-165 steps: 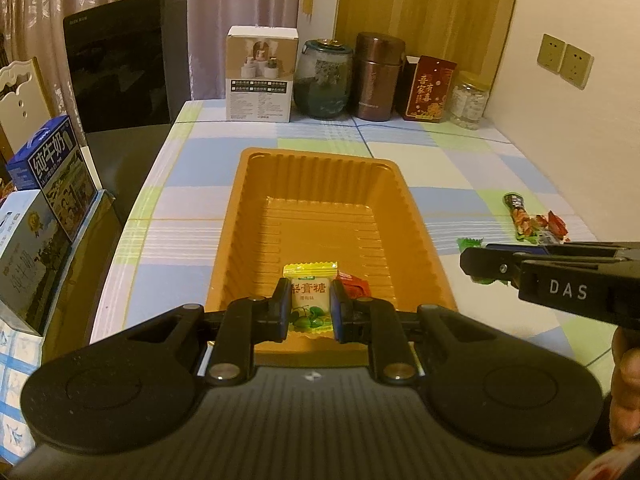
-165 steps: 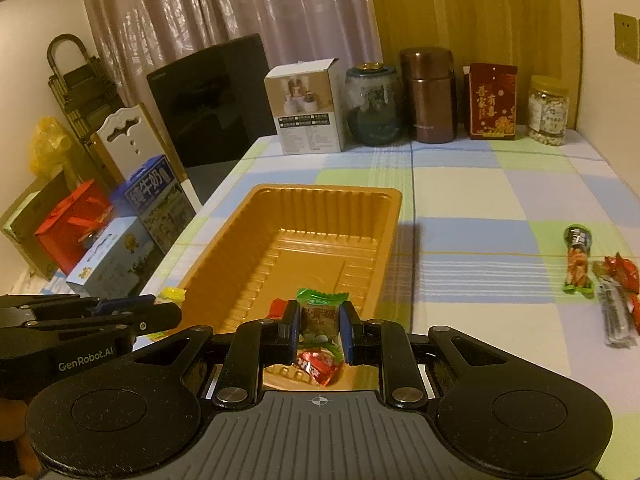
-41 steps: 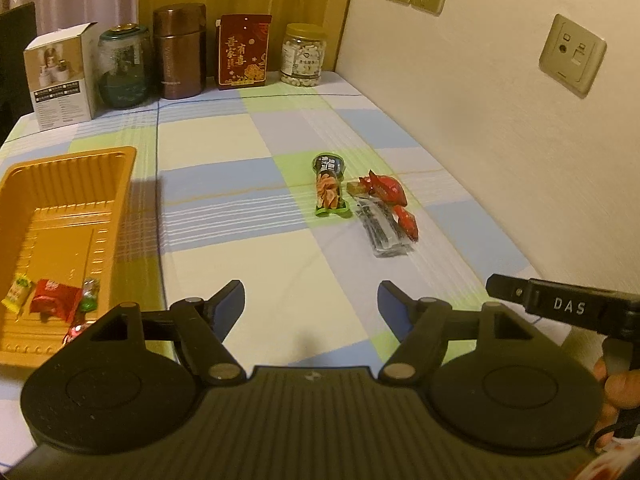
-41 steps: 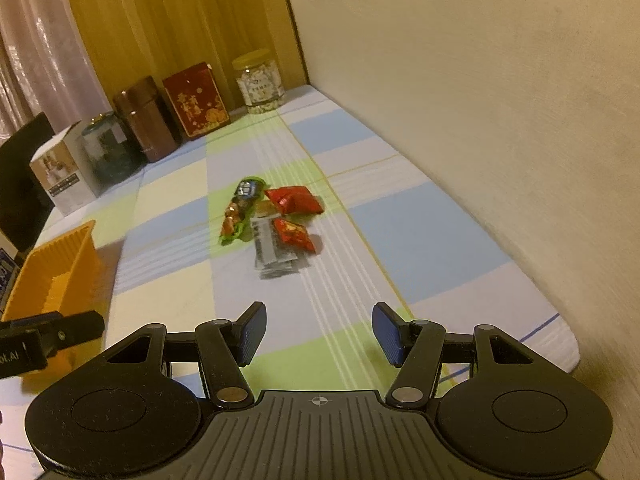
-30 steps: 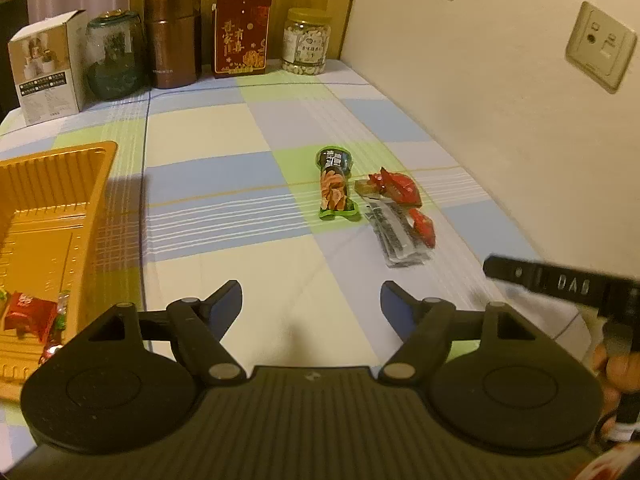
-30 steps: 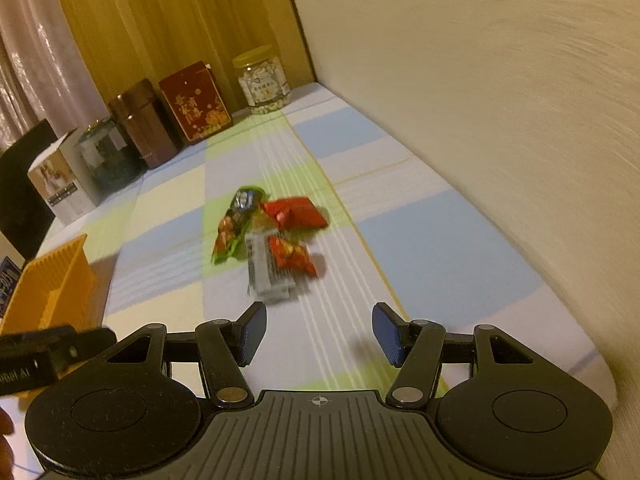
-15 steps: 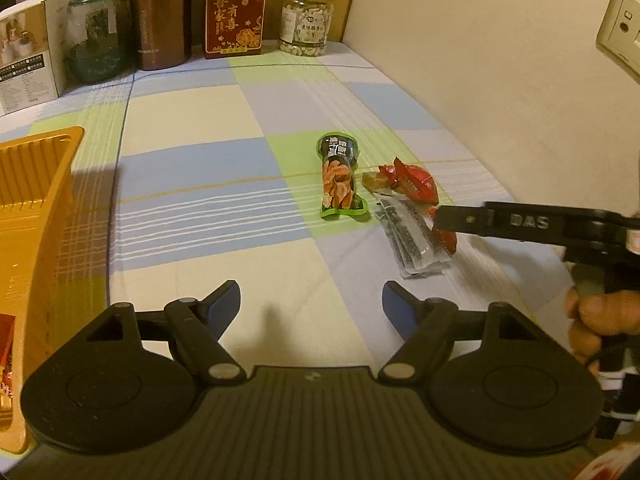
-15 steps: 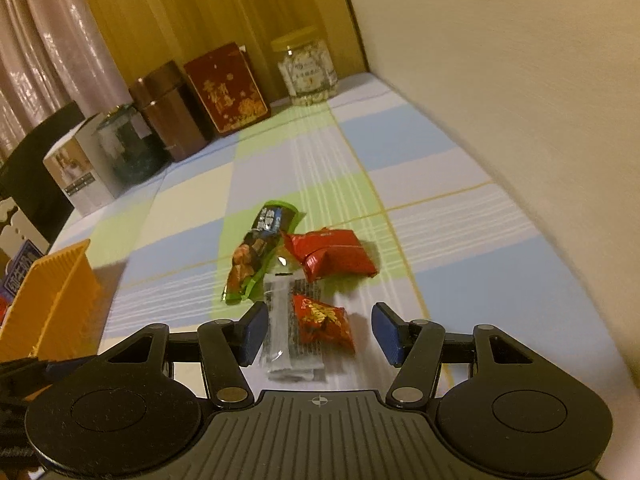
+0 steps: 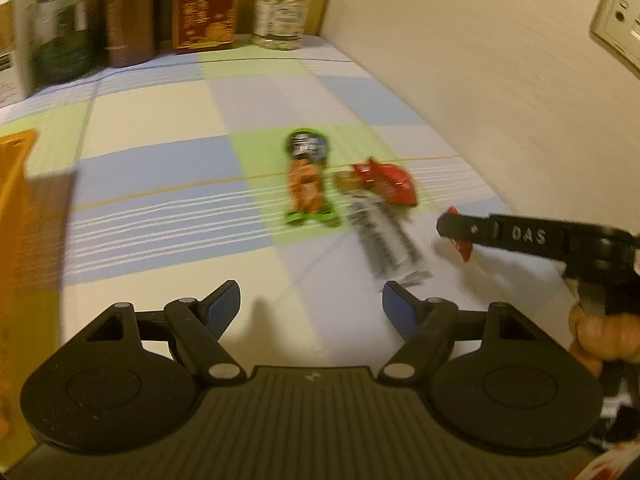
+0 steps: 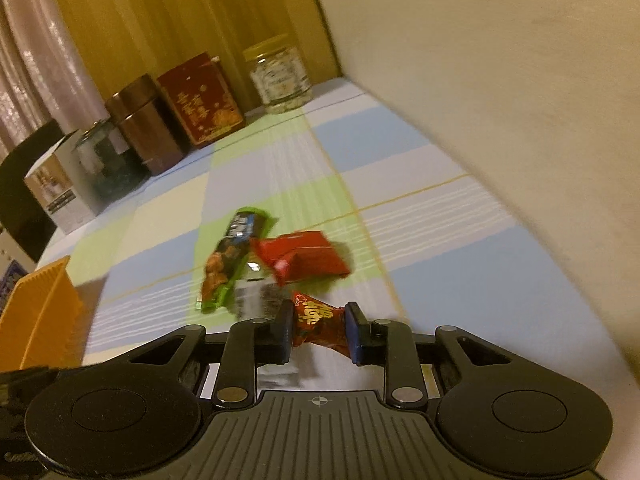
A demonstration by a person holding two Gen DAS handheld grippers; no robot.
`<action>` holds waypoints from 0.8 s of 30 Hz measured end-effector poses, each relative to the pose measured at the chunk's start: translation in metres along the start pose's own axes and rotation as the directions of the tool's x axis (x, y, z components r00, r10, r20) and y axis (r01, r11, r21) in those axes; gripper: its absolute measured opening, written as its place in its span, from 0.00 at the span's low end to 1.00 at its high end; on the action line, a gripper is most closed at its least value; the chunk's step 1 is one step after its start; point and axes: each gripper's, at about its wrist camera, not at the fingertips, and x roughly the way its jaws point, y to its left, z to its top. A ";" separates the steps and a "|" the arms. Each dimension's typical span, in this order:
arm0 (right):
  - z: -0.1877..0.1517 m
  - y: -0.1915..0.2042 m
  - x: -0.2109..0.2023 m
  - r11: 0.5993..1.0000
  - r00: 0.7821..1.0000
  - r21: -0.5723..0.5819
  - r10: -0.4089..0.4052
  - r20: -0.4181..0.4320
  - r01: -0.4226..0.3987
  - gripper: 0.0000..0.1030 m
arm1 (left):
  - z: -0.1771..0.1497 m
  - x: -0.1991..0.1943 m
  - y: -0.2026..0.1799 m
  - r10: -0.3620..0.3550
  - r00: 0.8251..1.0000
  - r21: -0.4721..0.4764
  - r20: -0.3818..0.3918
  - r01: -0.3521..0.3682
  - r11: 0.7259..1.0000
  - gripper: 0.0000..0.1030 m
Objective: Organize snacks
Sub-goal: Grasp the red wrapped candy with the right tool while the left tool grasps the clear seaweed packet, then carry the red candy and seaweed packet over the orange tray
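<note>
Checked in pale blue, green and cream, the tablecloth [image 10: 420, 168] covers a table pushed against a cream wall [image 10: 500, 80]. Nearest in the right wrist view, the right gripper [image 10: 318, 330] has just been closing, and its blue pads now pinch a small red candy with gold characters on its crinkled wrapper [image 10: 320, 318] from both sides, low over the cloth. Seen from the left wrist view, that same gripper reaches in from the right with a hand [image 9: 600, 336] on its handle. The left gripper [image 9: 312, 306] hovers over bare cloth with its jaws wide apart and nothing between them.

Just beyond the pinched candy lies a clear flat packet with dark print [image 10: 256, 300], partly under the gripper's fingers. Beside it is a long green snack packet with an orange picture [image 10: 230, 260], and touching that, a larger red foil pouch [image 10: 304, 258]. At the left edge stands the corner of an orange ribbed plastic tray [image 10: 44, 312], well apart from the loose snacks.

Along the far edge of the table stand a white carton [image 10: 52, 192], a dark glass jar [image 10: 108, 160], a brown metal canister [image 10: 144, 124], a red box with gold characters [image 10: 200, 100] and a clear jar with a yellow lid [image 10: 280, 76], in front of wooden panelling and a pale curtain.
</note>
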 end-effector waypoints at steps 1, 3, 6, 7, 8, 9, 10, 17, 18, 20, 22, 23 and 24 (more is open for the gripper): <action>-0.001 -0.003 -0.004 1.000 1.000 0.013 -0.009 0.002 0.009 0.26 | 0.001 0.004 -0.005 -0.011 1.000 0.004 0.003 0.011 1.000 0.74; -0.004 -0.013 -0.012 0.998 1.000 0.054 -0.028 0.005 0.027 0.26 | 0.004 0.013 -0.013 -0.028 1.000 0.003 0.011 0.028 1.000 0.74; -0.010 -0.023 -0.022 0.994 0.999 0.090 -0.053 0.000 0.053 0.26 | 0.009 0.027 -0.023 -0.054 0.998 -0.010 0.018 0.054 0.998 0.72; -0.012 -0.025 -0.024 0.994 0.998 0.094 -0.059 -0.001 0.058 0.26 | 0.011 0.031 -0.027 -0.058 0.998 -0.008 0.020 0.059 0.998 0.72; -0.014 -0.028 -0.026 0.994 0.998 0.095 -0.062 -0.003 0.062 0.26 | 0.012 0.035 -0.032 -0.056 0.998 -0.001 0.026 0.056 0.998 0.71; -0.016 -0.030 -0.028 0.993 0.998 0.097 -0.065 -0.004 0.066 0.26 | 0.014 0.039 -0.036 -0.053 0.998 0.004 0.029 0.053 0.999 0.70; -0.017 -0.032 -0.029 0.992 0.998 0.102 -0.069 -0.004 0.069 0.26 | 0.015 0.042 -0.040 -0.051 0.998 0.007 0.031 0.051 0.999 0.66; -0.023 -0.043 -0.036 0.989 0.996 0.119 -0.089 -0.002 0.088 0.26 | 0.022 0.067 -0.064 0.025 0.999 0.110 0.041 -0.030 0.993 0.44; -0.024 -0.043 -0.036 0.989 0.996 0.117 -0.088 0.000 0.088 0.26 | 0.022 0.069 -0.066 0.038 0.998 0.129 0.041 -0.043 0.991 0.40; -0.024 -0.042 -0.037 0.990 0.996 0.112 -0.090 0.001 0.089 0.26 | 0.019 0.068 -0.065 0.045 0.998 0.155 0.041 -0.050 0.987 0.35; -0.024 -0.041 -0.036 0.990 0.996 0.111 -0.085 0.000 0.085 0.26 | 0.013 0.064 -0.061 0.043 0.998 0.173 0.042 -0.050 0.984 0.34; -0.024 -0.040 -0.037 0.991 0.997 0.108 -0.083 0.001 0.083 0.26 | 0.010 0.061 -0.060 0.044 0.998 0.183 0.041 -0.050 0.982 0.34; -0.024 -0.039 -0.037 0.991 0.997 0.104 -0.081 0.002 0.081 0.26 | 0.006 0.057 -0.057 0.044 0.998 0.190 0.039 -0.050 0.980 0.33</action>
